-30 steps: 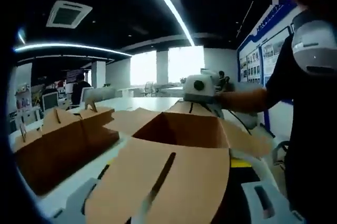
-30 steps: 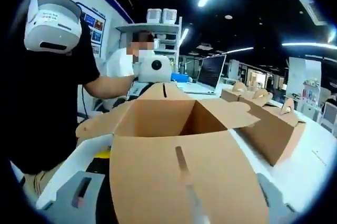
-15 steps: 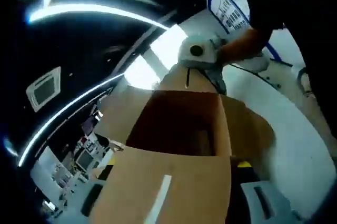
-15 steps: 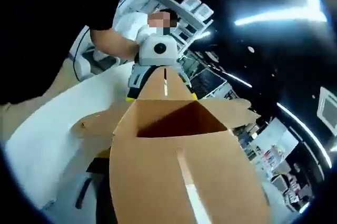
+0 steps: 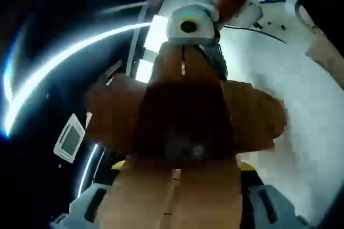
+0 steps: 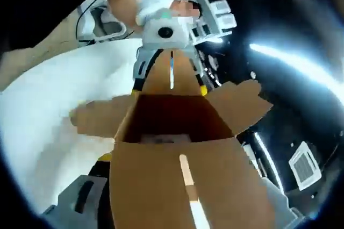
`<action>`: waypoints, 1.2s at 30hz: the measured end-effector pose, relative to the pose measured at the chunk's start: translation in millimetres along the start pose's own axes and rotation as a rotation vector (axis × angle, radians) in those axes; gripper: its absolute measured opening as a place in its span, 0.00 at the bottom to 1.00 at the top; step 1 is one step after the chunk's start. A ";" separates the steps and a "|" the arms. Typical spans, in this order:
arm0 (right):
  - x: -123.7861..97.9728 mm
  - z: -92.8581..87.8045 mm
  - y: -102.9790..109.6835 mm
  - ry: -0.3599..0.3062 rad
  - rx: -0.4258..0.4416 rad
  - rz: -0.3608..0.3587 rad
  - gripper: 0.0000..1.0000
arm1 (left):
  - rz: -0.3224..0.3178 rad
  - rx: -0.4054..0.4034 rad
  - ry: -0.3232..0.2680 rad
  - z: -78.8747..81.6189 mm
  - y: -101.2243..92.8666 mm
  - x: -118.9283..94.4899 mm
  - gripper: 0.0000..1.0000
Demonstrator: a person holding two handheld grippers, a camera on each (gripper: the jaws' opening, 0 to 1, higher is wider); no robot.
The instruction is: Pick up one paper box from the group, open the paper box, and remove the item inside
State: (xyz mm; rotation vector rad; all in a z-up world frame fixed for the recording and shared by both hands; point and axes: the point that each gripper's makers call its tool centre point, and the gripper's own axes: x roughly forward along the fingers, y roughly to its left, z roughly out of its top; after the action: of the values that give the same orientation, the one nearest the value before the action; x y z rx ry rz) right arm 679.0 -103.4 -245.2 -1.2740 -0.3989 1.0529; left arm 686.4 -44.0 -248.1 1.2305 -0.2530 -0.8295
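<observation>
Holding the paper box (image 6: 177,127) between both tools, you have it lifted off the white table (image 6: 43,116) and tipped, with all flaps spread open. The box is thin cardboard: I judge it light, stiff only along the folds, easy to crease, so take it by the long slotted flaps and do not squeeze the walls. Your right gripper (image 6: 183,207) looks closed on the near flap at 6 o'clock of the right gripper view. Your left gripper (image 6: 171,76) looks closed on the far flap, at 12 o'clock there. Inside the box, a small pale item (image 5: 185,148) seems to lie at the bottom; it is blurred, and I cannot tell what it is.
</observation>
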 end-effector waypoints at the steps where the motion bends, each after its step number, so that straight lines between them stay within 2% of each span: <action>1: 0.5 -4.4 1.0 0.022 -0.009 -0.008 0.71 | -0.001 0.012 0.005 1.5 -0.9 0.5 0.62; 2: 2.6 -17.6 -8.8 0.018 -0.015 -0.032 0.71 | 0.025 0.099 0.044 3.0 6.4 -1.2 0.60; 3: -2.8 -9.9 -24.1 0.012 -0.041 -0.094 0.70 | 0.081 0.154 0.053 7.6 17.7 -6.2 0.35; 4: -2.8 0.7 -26.0 -0.011 -0.048 -0.099 0.70 | 0.095 0.119 0.071 7.3 21.4 -6.1 0.16; 6: -2.7 21.9 -29.7 -0.055 -0.060 -0.109 0.70 | 0.124 0.047 0.108 6.9 28.8 -5.7 0.18; 7: 1.8 14.2 -19.9 -0.049 -0.010 -0.067 0.70 | 0.081 -0.006 0.104 -3.9 19.3 1.3 0.17; 8: 8.6 0.9 -5.5 0.001 -0.052 -0.027 0.70 | 0.034 0.053 0.069 -8.2 7.5 7.3 0.19; 9: 8.0 0.9 -7.2 -0.002 -0.089 -0.056 0.70 | 0.082 0.079 0.107 -17.8 11.3 8.9 0.26; 10: 9.8 -0.1 -4.9 -0.002 -0.070 -0.054 0.70 | 0.047 0.075 0.094 -16.9 5.2 12.4 0.33; 12: 6.8 -2.9 -9.3 -0.003 -0.035 -0.058 0.70 | 0.034 -0.053 0.051 -9.6 4.7 12.7 0.33; 13: 5.3 -8.6 -11.4 -0.003 -0.023 -0.060 0.70 | 0.033 -0.056 0.060 -12.7 9.1 10.6 0.32; 15: 4.1 -9.9 -11.2 -0.006 -0.033 -0.070 0.70 | 0.035 -0.085 0.039 -10.3 10.4 11.2 0.30; 17: 2.8 -3.2 -19.2 -0.011 -0.084 -0.108 0.69 | 0.029 -0.178 0.012 -10.0 14.4 10.5 0.29; 19: -3.0 3.6 -30.2 -0.021 -0.085 -0.145 0.69 | 0.037 -0.239 -0.015 -11.1 22.6 5.3 0.26; 20: -4.1 4.8 -30.4 -0.034 -0.054 -0.140 0.69 | 0.057 -0.290 -0.036 -12.4 29.7 2.1 0.26; 21: -2.5 -1.7 -18.3 -0.030 -0.007 -0.088 0.69 | 0.076 -0.352 -0.044 -16.8 36.8 -1.6 0.26; 23: 2.5 -15.8 9.2 0.005 -0.032 -0.016 0.69 | 0.093 -0.449 -0.030 -29.5 44.4 -7.0 0.24; 24: 1.2 -24.2 12.8 0.045 -0.094 -0.019 0.68 | 0.116 -0.463 -0.024 -35.0 48.6 -9.3 0.24; 26: -1.5 -19.0 3.5 0.005 -0.021 -0.059 0.69 | 0.119 -0.481 -0.039 -35.7 51.4 -13.9 0.24; 30: -4.7 -10.0 -13.9 0.004 -0.069 -0.111 0.68 | 0.117 -0.485 -0.039 -33.1 50.0 -14.0 0.24; 31: -6.9 -7.6 -22.1 0.011 -0.103 -0.155 0.68 | 0.115 -0.493 -0.042 -32.2 49.6 -13.1 0.25; 32: -3.1 -3.6 -11.2 0.002 -0.070 -0.092 0.68 | 0.113 -0.504 -0.043 -32.5 49.2 -12.3 0.25; 33: 3.5 -6.4 12.5 0.001 -0.049 0.022 0.67 | 0.113 -0.524 -0.041 -33.9 49.4 -11.5 0.25; 34: 8.8 -11.7 30.0 0.035 -0.121 0.064 0.66 | 0.115 -0.553 -0.035 -36.9 49.5 -11.1 0.24; 35: 8.7 -14.8 26.8 0.049 -0.144 0.031 0.65 | 0.115 -0.560 -0.035 -38.1 49.7 -11.1 0.24; 36: 7.2 -10.6 21.5 0.018 -0.073 0.010 0.65 | 0.117 -0.559 -0.031 -39.1 49.7 -11.5 0.24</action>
State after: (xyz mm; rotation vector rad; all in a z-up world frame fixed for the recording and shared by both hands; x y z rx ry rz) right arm 681.8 -105.2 -270.0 -1.3509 -0.4203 1.0428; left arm 722.4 -3.2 -214.1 0.6729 -0.1037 -0.7512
